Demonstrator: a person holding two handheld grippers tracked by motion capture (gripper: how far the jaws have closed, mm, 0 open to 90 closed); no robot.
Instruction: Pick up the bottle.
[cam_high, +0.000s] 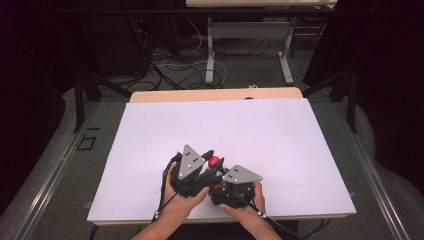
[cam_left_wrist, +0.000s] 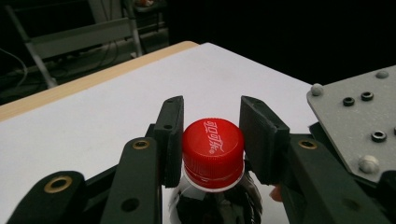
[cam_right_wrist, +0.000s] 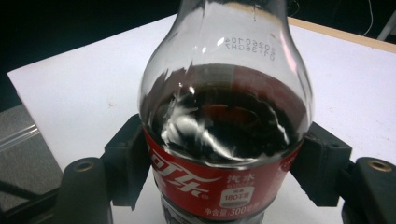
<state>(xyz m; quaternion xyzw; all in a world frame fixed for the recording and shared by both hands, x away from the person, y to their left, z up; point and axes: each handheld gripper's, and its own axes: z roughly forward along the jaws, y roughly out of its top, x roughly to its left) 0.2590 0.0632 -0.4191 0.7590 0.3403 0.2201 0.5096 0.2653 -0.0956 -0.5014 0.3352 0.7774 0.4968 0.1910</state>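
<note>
Reading "300" low on the bottle's red label (cam_right_wrist: 205, 186); white script crosses the cap (cam_left_wrist: 212, 147).

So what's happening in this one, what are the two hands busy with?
A person is working on a small clear plastic cola bottle with a red label, near the front edge of the white table. The right tool is shut on the bottle's body at the label. The left tool has its pads against the sides of the red screw cap, which is on the neck. It looks like the set-up for unscrewing the cap, with dark drink inside the bottle.
</note>
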